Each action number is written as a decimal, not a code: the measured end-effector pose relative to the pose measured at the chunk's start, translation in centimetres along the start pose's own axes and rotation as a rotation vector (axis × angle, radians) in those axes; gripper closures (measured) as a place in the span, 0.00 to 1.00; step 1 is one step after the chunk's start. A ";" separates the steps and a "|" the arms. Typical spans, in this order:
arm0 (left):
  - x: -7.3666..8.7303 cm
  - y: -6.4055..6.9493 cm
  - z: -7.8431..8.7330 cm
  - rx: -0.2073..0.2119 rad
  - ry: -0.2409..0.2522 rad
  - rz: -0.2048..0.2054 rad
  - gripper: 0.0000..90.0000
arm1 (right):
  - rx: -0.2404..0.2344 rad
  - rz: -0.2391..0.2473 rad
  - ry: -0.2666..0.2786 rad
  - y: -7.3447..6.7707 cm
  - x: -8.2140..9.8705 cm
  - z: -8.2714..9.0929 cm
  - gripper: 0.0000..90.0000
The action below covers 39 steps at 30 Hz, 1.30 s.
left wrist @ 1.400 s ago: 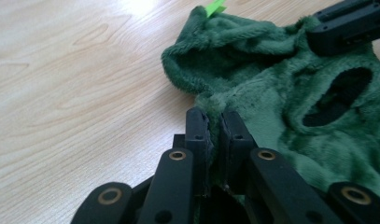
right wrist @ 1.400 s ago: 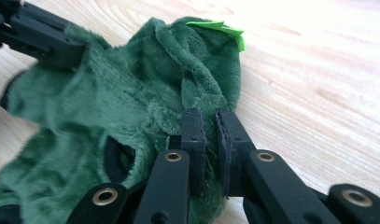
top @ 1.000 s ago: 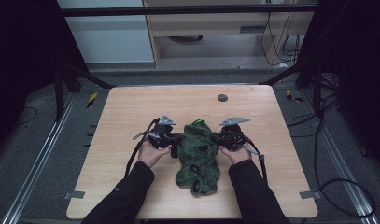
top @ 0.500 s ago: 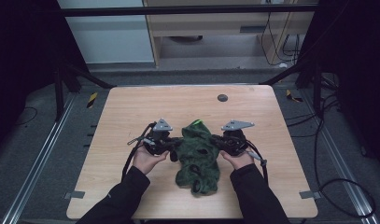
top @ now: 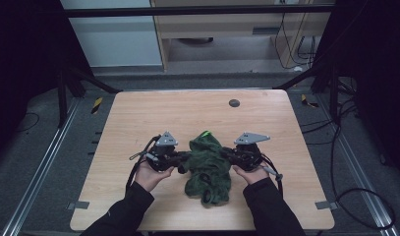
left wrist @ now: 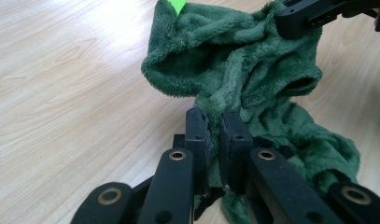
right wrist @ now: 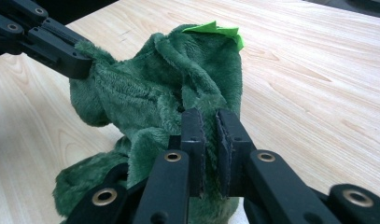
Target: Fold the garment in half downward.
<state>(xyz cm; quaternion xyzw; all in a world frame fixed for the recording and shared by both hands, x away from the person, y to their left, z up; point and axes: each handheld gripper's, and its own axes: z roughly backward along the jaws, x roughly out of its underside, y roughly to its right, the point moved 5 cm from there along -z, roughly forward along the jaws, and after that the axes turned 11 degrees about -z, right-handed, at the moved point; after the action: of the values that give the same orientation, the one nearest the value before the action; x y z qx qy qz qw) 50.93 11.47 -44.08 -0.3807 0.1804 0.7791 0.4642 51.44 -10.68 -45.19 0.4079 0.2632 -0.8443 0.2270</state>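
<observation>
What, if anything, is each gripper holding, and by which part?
Both hold the green fleece cloth. The left gripper pinches a fold at its left edge, the right gripper a fold at its right edge; the rest sags onto the table.

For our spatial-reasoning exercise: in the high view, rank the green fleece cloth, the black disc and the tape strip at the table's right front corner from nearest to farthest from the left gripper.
From left gripper:
1. Green fleece cloth, clamped in it.
2. Black disc, far side.
3. Tape strip, right front corner.

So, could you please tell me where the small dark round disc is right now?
In the high view, the small dark round disc lies alone near the wooden table's far edge, beyond the green fleece cloth.
</observation>
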 end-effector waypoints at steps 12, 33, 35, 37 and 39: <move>1.0 1.1 0.3 0.019 -0.003 0.010 0.92 | -0.013 0.003 -0.011 -0.5 1.0 0.7 0.91; 3.4 3.1 0.6 0.065 -0.020 0.027 0.92 | -0.042 0.023 -0.049 -1.8 3.1 1.3 0.91; 3.6 3.3 0.6 0.072 -0.027 0.024 0.92 | -0.045 0.024 -0.054 -1.9 3.4 1.5 0.91; 3.8 3.6 0.5 0.080 -0.036 0.020 0.92 | -0.051 0.015 -0.058 -2.0 3.8 1.7 0.91; 4.1 3.9 0.3 0.085 -0.043 0.021 0.92 | -0.058 0.011 -0.069 -2.2 4.5 1.9 0.91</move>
<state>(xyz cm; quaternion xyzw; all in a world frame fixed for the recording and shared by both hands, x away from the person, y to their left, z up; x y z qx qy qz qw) 46.26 12.12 -47.27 -0.3420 0.2074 0.7836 0.4753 46.53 -10.92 -47.22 0.3735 0.2773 -0.8486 0.2521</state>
